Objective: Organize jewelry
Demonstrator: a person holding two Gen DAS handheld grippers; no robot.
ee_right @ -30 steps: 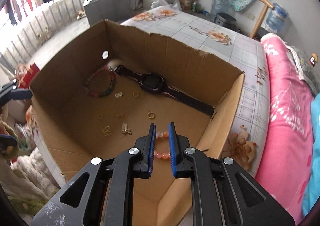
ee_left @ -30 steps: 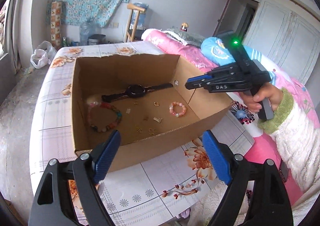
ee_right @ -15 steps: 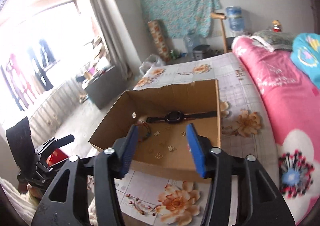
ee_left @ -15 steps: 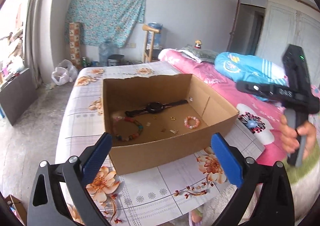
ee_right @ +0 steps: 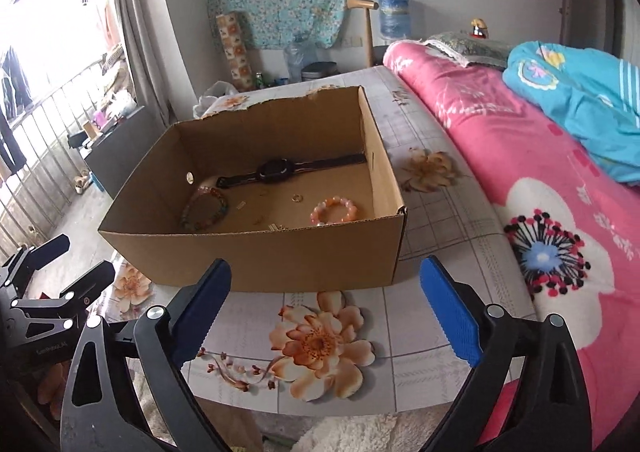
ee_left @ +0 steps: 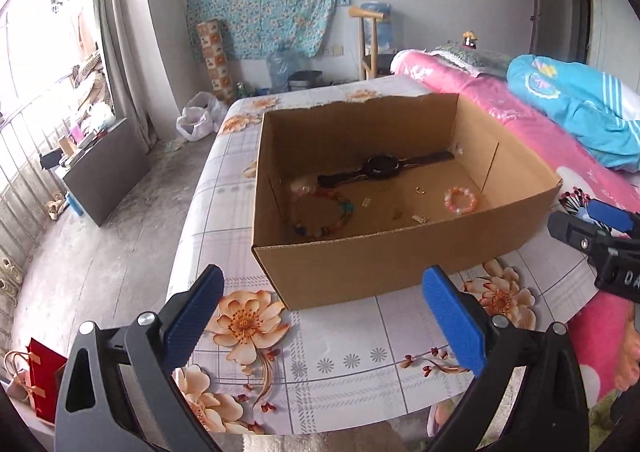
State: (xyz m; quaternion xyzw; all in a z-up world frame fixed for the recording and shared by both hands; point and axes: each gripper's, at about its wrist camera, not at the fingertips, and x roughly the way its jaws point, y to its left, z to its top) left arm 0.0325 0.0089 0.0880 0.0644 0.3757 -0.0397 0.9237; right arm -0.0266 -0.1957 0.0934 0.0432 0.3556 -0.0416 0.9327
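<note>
Where wristwatch (ee_left: 382, 167) lies, cardboard box (ee_left: 384, 264) holds bracelets (ee_left: 461, 200).

An open cardboard box (ee_left: 400, 264) sits on a desk (ee_left: 340, 356) covered in a floral-print cloth. Inside the box, a black watch (ee_left: 382, 167) lies stretched along the far wall. A multicoloured bead bracelet (ee_left: 320, 211) rests at the left, and a pink bead bracelet (ee_left: 461, 200) at the right. Small gold pieces are scattered between them, too small to identify. In the foreground, the left claw (ee_left: 320, 320) hangs above the desk just short of the box, blue pads spread wide, holding nothing. The right claw (ee_left: 600, 228) enters at the right edge, beside the box. A pink bed (ee_left: 520, 123) lies behind.
</note>
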